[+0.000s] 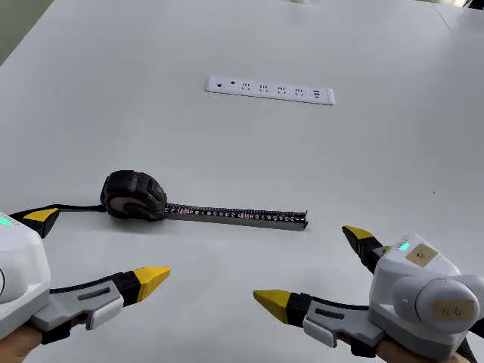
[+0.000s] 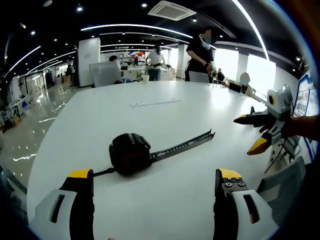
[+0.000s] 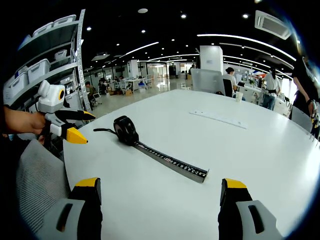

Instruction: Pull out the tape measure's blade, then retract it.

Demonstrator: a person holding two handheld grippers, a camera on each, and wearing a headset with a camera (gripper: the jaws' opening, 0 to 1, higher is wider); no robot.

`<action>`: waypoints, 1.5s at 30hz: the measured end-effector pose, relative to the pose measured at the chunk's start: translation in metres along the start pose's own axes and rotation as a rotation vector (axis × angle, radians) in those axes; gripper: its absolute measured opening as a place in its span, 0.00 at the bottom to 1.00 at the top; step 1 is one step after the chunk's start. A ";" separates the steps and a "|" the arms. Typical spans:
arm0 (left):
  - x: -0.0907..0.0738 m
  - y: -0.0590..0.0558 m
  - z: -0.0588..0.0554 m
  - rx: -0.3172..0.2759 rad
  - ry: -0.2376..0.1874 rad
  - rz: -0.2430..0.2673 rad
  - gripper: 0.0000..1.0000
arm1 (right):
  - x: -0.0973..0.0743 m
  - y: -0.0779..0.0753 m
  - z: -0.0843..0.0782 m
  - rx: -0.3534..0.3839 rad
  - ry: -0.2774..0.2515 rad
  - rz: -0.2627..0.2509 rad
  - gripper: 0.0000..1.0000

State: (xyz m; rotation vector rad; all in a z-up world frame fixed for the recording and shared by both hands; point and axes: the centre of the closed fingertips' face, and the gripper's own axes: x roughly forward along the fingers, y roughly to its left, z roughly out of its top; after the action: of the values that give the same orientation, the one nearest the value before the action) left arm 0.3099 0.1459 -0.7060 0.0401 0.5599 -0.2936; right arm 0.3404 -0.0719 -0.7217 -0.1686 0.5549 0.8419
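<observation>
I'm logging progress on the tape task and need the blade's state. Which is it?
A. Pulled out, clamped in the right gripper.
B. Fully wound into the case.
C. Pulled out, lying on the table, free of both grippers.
C: the blade lies stretched out from the tape measure's case on the table, and the left gripper and right gripper stand open, apart from it.

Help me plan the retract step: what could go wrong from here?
1. The blade lies extended on the table, and the left hand-held gripper and right hand-held gripper are both open, touching nothing; released unguided, it may snap back and jerk the tape measure case.
2. The blade's end lies flat, so a pinch there could slip.
</observation>
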 end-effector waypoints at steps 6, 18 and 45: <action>0.003 0.001 0.000 -0.027 0.001 0.005 0.99 | 0.002 -0.002 0.001 -0.001 -0.007 0.005 0.99; 0.015 0.007 -0.005 -0.037 0.020 0.031 0.98 | 0.014 -0.009 -0.003 -0.040 0.033 0.037 0.98; 0.052 0.021 -0.004 -0.078 0.053 0.080 0.86 | 0.037 -0.047 -0.010 -0.146 0.133 0.135 0.77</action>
State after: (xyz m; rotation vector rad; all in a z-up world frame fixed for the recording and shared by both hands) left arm 0.3556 0.1531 -0.7374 -0.0048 0.6205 -0.1930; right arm 0.3908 -0.0822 -0.7531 -0.3252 0.6342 1.0080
